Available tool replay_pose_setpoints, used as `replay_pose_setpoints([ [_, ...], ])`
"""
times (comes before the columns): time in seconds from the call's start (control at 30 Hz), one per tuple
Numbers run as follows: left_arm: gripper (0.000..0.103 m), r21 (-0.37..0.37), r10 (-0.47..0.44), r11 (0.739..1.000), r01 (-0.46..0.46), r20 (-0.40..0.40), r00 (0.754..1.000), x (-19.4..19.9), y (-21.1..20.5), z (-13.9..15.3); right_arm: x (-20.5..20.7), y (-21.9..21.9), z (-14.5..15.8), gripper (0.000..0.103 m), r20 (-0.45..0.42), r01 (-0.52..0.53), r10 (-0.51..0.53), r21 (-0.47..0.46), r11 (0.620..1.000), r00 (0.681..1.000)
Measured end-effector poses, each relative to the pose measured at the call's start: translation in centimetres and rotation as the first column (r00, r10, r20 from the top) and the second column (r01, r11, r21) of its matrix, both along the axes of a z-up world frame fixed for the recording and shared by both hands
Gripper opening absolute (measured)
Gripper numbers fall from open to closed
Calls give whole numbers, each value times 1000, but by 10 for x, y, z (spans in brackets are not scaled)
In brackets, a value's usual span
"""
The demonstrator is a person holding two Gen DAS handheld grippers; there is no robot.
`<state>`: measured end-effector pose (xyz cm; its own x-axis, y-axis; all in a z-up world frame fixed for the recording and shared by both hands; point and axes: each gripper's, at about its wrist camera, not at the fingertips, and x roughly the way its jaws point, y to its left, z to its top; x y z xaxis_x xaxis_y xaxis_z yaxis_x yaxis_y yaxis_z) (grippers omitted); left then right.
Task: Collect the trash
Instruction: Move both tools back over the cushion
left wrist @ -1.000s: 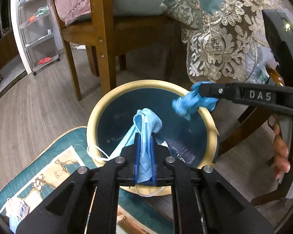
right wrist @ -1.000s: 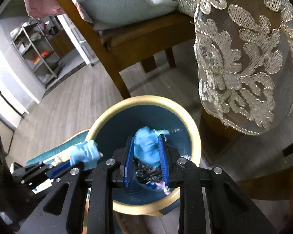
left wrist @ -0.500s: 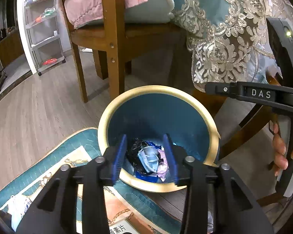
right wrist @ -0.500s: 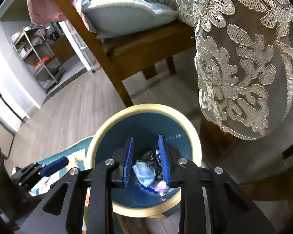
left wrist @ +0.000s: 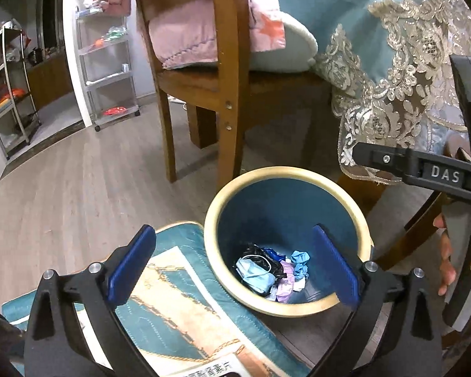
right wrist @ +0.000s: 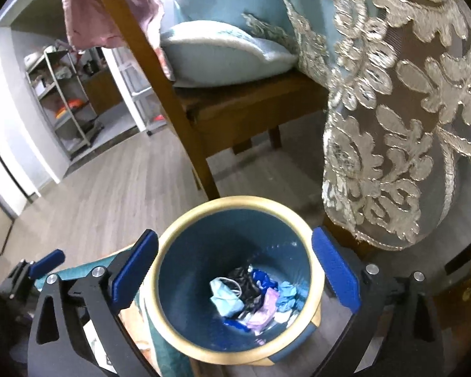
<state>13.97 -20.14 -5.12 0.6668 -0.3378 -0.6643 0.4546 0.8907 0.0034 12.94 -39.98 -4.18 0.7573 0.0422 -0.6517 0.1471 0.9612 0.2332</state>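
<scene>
While both claws hang spread wide and empty above the bin [left wrist: 287,176], the trash [left wrist: 271,270] lies heaped at its bottom: a pale blue mask [right wrist: 224,297], a crumpled blue glove [right wrist: 287,292], black and pink scraps. The left claw [left wrist: 232,264] straddles the rim beside a teal rug [left wrist: 172,308]; the right claw [right wrist: 235,270] frames the bin from above. A wooden chair [left wrist: 229,88] and lace cloth [right wrist: 392,125] stand behind.

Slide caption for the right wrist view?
Open right gripper above the blue trash bin, face mask and crumpled trash at its bottom.
</scene>
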Motion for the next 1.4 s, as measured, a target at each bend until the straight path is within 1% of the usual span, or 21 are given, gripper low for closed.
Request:
replay_pose_setpoints([
  [0.13,97,9,4,1000,-4,23,1000,-9,13,10,1,9,2,98,1,-11,11,-8,1000,1000],
  [0.37,97,-6,29,1000,-28,56,998,-26,42,31,0,33,10,98,19,-32,33,-21,999,999],
  [0.7,97,5,90,996,-91,91,992,-48,94,52,-1,77,17,98,35,-88,89,-29,996,995],
  [0.9,97,22,135,990,-138,104,985,-63,129,59,-2,114,22,98,45,-140,142,-30,990,989],
  [1.1,97,39,192,980,-197,105,976,-77,168,64,-5,158,29,98,62,-197,197,-5,980,978],
  [1.17,97,57,201,976,-209,117,973,-84,181,68,-8,172,32,98,56,-217,217,-7,976,975],
  [1.27,97,123,181,972,-200,150,972,-97,205,73,-21,194,39,98,60,-267,267,-23,964,962],
  [1.33,97,167,193,961,-220,163,968,-101,226,74,-28,210,41,98,37,-339,339,-27,941,940],
  [1.4,97,185,209,954,-234,145,967,-102,247,71,-32,222,39,98,12,-379,379,-38,925,925],
])
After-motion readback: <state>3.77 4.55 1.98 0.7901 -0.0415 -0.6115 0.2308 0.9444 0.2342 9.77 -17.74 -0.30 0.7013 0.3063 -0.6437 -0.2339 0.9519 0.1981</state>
